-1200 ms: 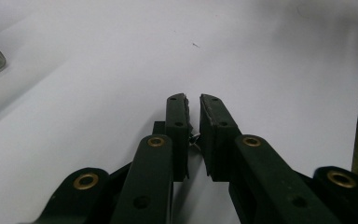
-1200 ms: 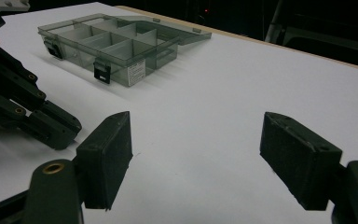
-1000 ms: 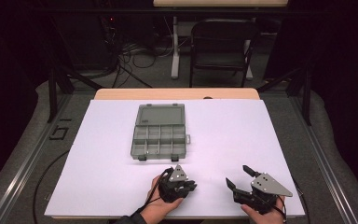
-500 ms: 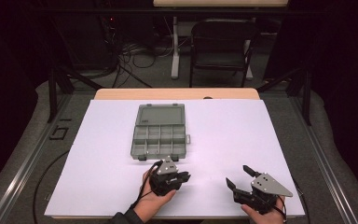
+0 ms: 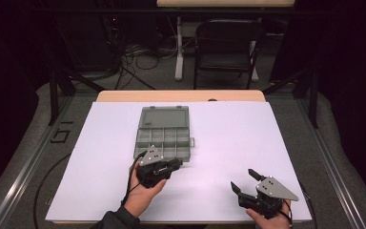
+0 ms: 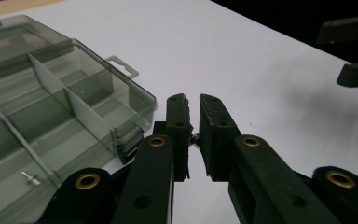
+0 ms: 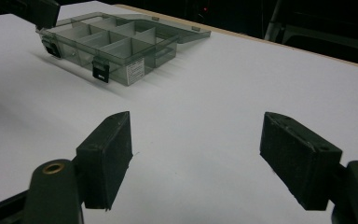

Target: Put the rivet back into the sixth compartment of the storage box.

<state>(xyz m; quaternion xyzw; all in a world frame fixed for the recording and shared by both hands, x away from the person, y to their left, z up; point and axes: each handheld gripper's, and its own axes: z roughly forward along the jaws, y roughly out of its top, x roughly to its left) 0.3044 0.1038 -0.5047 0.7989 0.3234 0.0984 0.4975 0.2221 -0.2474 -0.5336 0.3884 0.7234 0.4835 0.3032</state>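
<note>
I am seeing a smoky grey clear plastic organiser box with divided compartments [image 5: 163,137] lying open on the white table sheet [image 5: 228,133], its lid folded back toward the far edge. My left gripper [image 5: 175,163] is hovering just at the box's near edge, toward its right corner, with its tips pointing right. In the left gripper view the box [image 6: 51,112] is sitting just left of the gripper [image 6: 193,109], with one black latch [image 6: 129,143] close beside the left jaw; I cannot tell whether they are touching. The jaws are standing nearly together, only a narrow slit between the pads, and nothing is gripped there.

My right gripper [image 5: 243,181] is resting near the near right corner of the table, well apart from the box. In the right gripper view its jaws are spread wide over bare sheet, and the box [image 7: 116,44] is lying far off to the upper left.
</note>
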